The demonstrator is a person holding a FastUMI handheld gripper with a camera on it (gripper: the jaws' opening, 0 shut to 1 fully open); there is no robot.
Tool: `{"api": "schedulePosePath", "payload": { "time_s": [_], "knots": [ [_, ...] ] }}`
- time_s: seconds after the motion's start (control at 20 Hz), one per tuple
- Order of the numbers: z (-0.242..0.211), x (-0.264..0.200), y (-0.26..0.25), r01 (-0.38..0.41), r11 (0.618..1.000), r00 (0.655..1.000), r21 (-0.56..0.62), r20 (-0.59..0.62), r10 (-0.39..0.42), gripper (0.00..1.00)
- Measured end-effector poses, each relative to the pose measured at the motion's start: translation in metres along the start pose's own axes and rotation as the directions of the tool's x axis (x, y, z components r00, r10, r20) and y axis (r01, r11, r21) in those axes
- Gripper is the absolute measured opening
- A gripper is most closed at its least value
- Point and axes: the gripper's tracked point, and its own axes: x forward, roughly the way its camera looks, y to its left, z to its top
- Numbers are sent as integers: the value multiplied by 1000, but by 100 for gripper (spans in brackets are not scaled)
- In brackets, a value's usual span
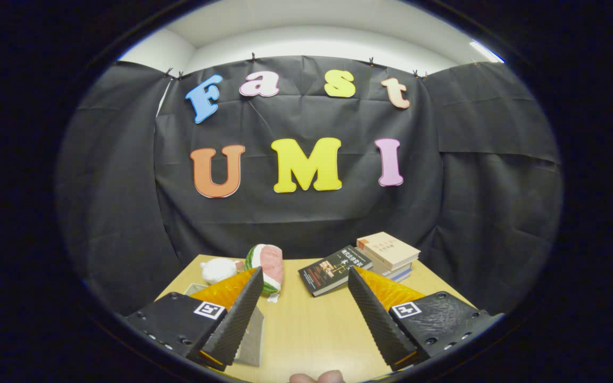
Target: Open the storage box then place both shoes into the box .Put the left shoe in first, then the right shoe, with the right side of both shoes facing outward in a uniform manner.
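My gripper (305, 274) is open, held above a light wooden table (312, 330), and nothing lies between its fingers. A pale grey panel (253, 335) shows just behind the left finger (237, 314), mostly hidden by it; I cannot tell what it belongs to. A small pale corner (195, 289) also peeks out beyond that finger. The right finger (375, 314) stands over bare tabletop.
Beyond the fingers at the table's far side lie a watermelon-slice plush (269, 266) and a white plush (218, 270). A dark book (333, 269) lies flat beside a stack of books (389, 255). A person's fingertips (317, 377) show under the gripper. The black booth wall rises behind the table.
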Motion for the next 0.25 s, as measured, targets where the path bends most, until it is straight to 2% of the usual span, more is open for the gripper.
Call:
{"api": "schedulePosePath", "payload": {
  "time_s": [0.25],
  "knots": [
    [3, 2, 5, -1, 1000, 1000, -6, 6, 1, 98]
  ]
}}
